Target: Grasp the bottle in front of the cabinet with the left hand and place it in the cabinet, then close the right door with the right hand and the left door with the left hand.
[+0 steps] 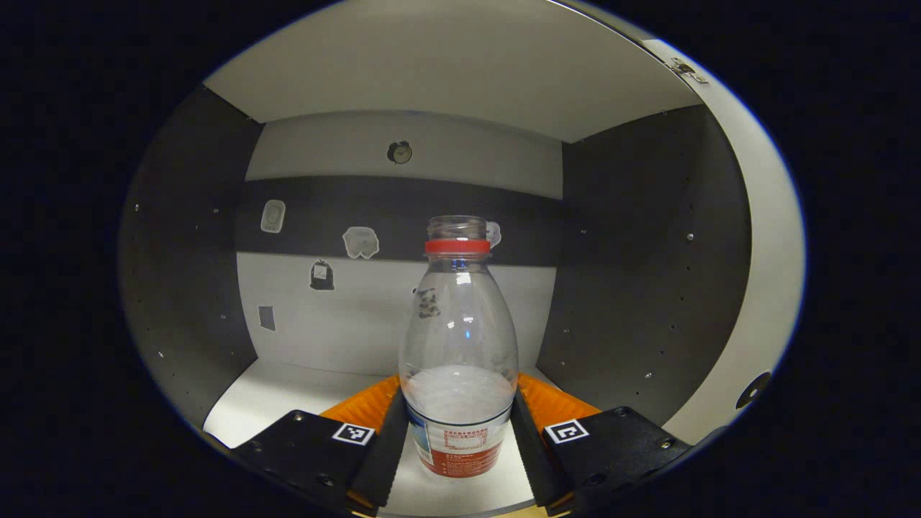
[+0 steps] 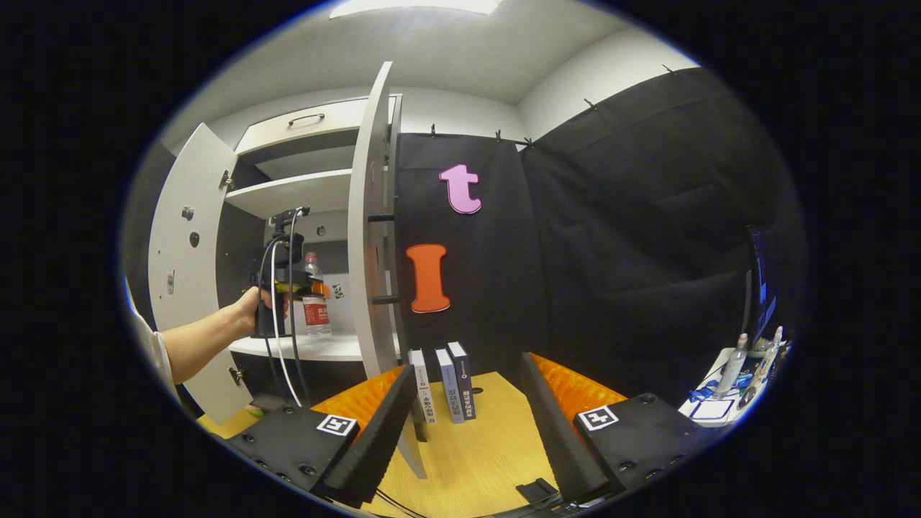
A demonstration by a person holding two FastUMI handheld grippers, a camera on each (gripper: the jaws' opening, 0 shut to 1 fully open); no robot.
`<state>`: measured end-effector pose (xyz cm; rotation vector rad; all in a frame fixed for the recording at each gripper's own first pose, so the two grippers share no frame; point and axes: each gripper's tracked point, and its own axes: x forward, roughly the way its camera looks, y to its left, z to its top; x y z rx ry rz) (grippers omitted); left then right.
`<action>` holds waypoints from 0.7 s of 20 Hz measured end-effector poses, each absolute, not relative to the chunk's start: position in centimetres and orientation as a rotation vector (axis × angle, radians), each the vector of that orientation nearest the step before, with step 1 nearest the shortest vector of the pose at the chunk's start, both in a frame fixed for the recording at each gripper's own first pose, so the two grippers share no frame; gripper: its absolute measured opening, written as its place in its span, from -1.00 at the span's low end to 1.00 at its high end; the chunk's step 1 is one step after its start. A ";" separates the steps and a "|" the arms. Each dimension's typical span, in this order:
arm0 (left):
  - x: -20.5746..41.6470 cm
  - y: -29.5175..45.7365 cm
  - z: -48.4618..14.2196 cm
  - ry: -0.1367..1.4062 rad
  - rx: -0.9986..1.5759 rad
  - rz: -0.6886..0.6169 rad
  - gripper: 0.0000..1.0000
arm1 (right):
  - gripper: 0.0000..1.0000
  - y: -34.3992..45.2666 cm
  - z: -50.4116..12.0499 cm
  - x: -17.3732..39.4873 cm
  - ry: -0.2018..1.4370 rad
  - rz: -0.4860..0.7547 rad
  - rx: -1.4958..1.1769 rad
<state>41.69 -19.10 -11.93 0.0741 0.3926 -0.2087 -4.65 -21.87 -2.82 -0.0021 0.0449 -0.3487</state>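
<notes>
In the left gripper view the bottle (image 1: 459,345) stood upright in the centre of the frame, its long axis vertical, open neck with the red ring pointing up and its labelled base low between the fingers of the left claw (image 1: 459,439). Both fingers lay against the bottle's lower sides, so the claw was closed on it at about the bottle's width. The bottle was already inside the cabinet (image 1: 633,252), over the pale shelf (image 1: 288,388), with the back wall behind it; whether its base touched the shelf could not be told.

In the right gripper view, at the left of the frame, a hand (image 2: 252,309) held that left claw (image 2: 316,290) with the bottle (image 2: 315,302) upright above the shelf (image 2: 316,347), between the left door (image 2: 183,288) and the right door (image 2: 370,237), both swung open. The right claw (image 2: 464,432) sat at the bottom of that frame, fingers spread wide and holding nothing, over the tabletop (image 2: 475,460) near some books (image 2: 446,392). The right door's edge stood just up and left of it, so the right claw was judged the nearer one for that door.
</notes>
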 end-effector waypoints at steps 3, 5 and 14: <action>40.7 -19.2 -12.7 0.401 0.082 -0.200 0.43 | 0.91 -22.1 -3.2 -5.2 0.055 -0.370 0.000; 40.3 -18.8 -13.6 0.414 0.080 -0.197 0.43 | 0.91 -22.1 -3.3 -5.3 0.055 -0.372 0.006; 40.0 -18.8 -11.2 0.311 0.057 -0.191 0.92 | 0.92 -22.2 -3.6 -5.0 0.072 -0.328 0.014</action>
